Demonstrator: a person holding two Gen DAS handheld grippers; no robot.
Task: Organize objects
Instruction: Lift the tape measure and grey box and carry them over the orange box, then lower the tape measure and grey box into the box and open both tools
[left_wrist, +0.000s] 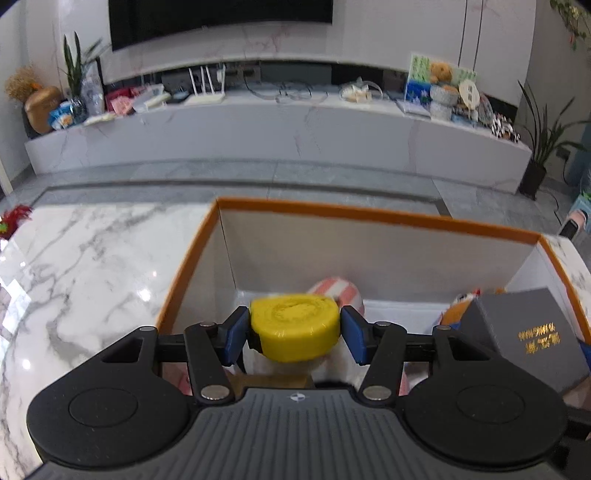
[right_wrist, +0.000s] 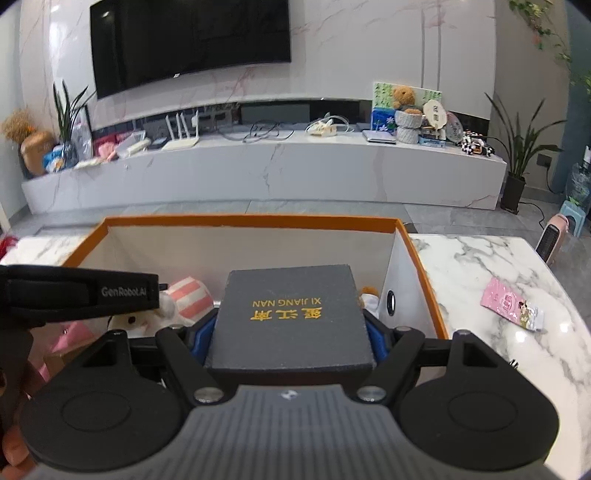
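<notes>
Two black grippers with blue pads: the left gripper (left_wrist: 293, 334) and the right gripper (right_wrist: 290, 334). One yellow roll of tape-like material (left_wrist: 294, 326) sits between the left gripper's pads. One dark grey square box with gold lettering (right_wrist: 291, 321) sits between the right gripper's pads. One white open box with an orange rim (right_wrist: 251, 220) stands ahead of both grippers. One pink-and-white striped soft item (right_wrist: 188, 297) lies inside it, left of the right gripper; how many other soft toys lie there cannot be told. One pink flat packet (right_wrist: 511, 303) lies on the marble surface (right_wrist: 498, 266), right of the right gripper.
</notes>
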